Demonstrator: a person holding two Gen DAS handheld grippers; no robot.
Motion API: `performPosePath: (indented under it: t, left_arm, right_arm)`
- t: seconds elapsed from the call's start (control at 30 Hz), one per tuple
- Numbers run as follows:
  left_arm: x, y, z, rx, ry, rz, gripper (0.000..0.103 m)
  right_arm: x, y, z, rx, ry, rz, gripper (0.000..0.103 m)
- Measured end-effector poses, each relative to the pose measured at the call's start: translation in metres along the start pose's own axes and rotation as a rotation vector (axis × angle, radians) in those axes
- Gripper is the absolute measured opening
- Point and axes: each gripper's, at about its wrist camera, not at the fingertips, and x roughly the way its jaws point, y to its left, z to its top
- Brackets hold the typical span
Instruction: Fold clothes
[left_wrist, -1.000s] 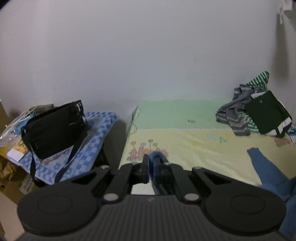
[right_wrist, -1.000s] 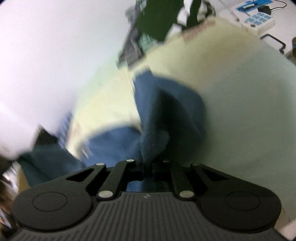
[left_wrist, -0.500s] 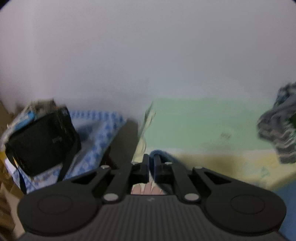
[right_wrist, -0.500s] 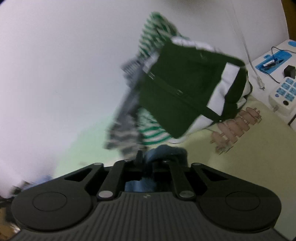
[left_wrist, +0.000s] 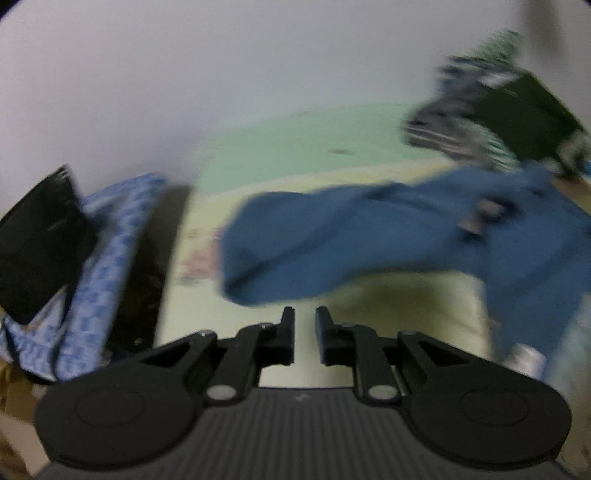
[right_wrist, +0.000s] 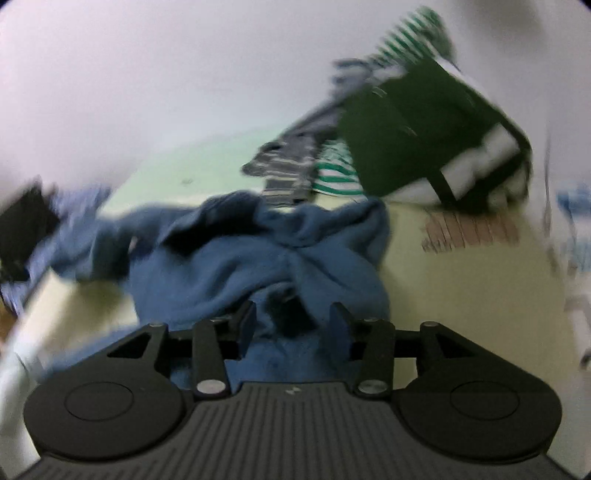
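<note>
Now both grippers, left gripper (left_wrist: 305, 325) narrowly and right gripper (right_wrist: 292, 317) widely parted, are letting go of the blue garment (right_wrist: 266, 258), which is settling rumpled on the bed (right_wrist: 461, 288), needing smoothing.

Both views are smeared by motion. In the left wrist view the crumpled blue fleece garment (left_wrist: 388, 236) has no sharp edges, and its right part runs out of the picture; a small pale patch on it is too blurred to identify. The heap of striped and dark green clothes (left_wrist: 495, 110) behind it is a streaky blur, cut off at the right. The black bag (left_wrist: 33, 240) is clipped by the left edge. In the right wrist view the near part of the garment (right_wrist: 258, 266) is hidden under the black gripper body, and the blue-and-white objects (right_wrist: 576, 229) at the right edge are unreadable
</note>
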Motion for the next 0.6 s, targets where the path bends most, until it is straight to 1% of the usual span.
performPosePath:
  t: [0.03,0.07,0.13,0.17,0.2,0.23,0.27,0.33,0.37,0.4,0.43,0.47,0.5,0.53,0.57,0.6]
  left_arm:
    - [-0.004,-0.015,-0.005,0.03,-0.008,-0.019,0.019]
    - [0.001,-0.026,-0.005,0.048,-0.002,-0.045,0.019]
    - [0.017,-0.045,-0.004,0.075,0.017,-0.085,0.023]
    - [0.028,-0.053,-0.003,0.084,0.029,-0.099,0.022]
    - [0.039,-0.056,0.005,0.09,0.033,-0.091,0.02]
    - [0.051,-0.059,0.014,0.096,0.037,-0.083,0.011]
    - [0.062,-0.063,0.022,0.103,0.041,-0.074,0.008]
    - [0.085,-0.069,0.04,0.115,0.049,-0.058,0.007]
    - [0.089,-0.065,0.056,0.106,0.02,-0.036,0.007]
    - [0.093,-0.062,0.072,0.096,-0.01,-0.013,0.009]
    - [0.099,-0.058,0.086,0.083,-0.02,0.037,0.012]
    - [0.105,-0.054,0.1,0.071,-0.031,0.087,0.012]
    - [0.111,-0.051,0.114,0.059,-0.042,0.137,0.013]
    - [0.117,-0.047,0.129,0.046,-0.052,0.187,0.014]
    - [0.116,-0.043,0.131,0.043,-0.063,0.207,0.014]
    - [0.115,-0.039,0.133,0.04,-0.074,0.227,0.019]
  right_arm:
    - [0.0,0.01,0.001,-0.053,-0.026,-0.013,0.048]
    - [0.004,0.017,0.004,-0.083,-0.039,-0.013,0.05]
    - [0.021,0.028,0.014,-0.102,-0.025,0.025,0.051]
    - [0.032,0.034,0.02,-0.111,-0.008,0.039,0.051]
    - [0.045,0.042,0.026,-0.134,0.02,0.04,0.05]
    - [0.058,0.048,0.033,-0.153,0.045,0.042,0.05]
    - [0.07,0.049,0.04,-0.152,0.063,0.052,0.049]
    - [0.092,0.041,0.06,-0.094,0.075,0.095,0.044]
    - [0.101,0.033,0.072,-0.045,0.056,0.098,0.037]
    - [0.111,0.022,0.085,0.012,0.026,0.077,0.037]
    - [0.119,0.011,0.098,0.073,-0.015,0.035,0.037]
    - [0.126,0.002,0.109,0.12,-0.054,-0.008,0.038]
    - [0.13,-0.003,0.117,0.126,-0.082,-0.057,0.04]
    - [0.131,-0.003,0.121,0.105,-0.099,-0.108,0.04]
    - [0.127,-0.002,0.121,0.078,-0.111,-0.143,0.042]
    - [0.122,-0.001,0.119,0.05,-0.119,-0.161,0.043]
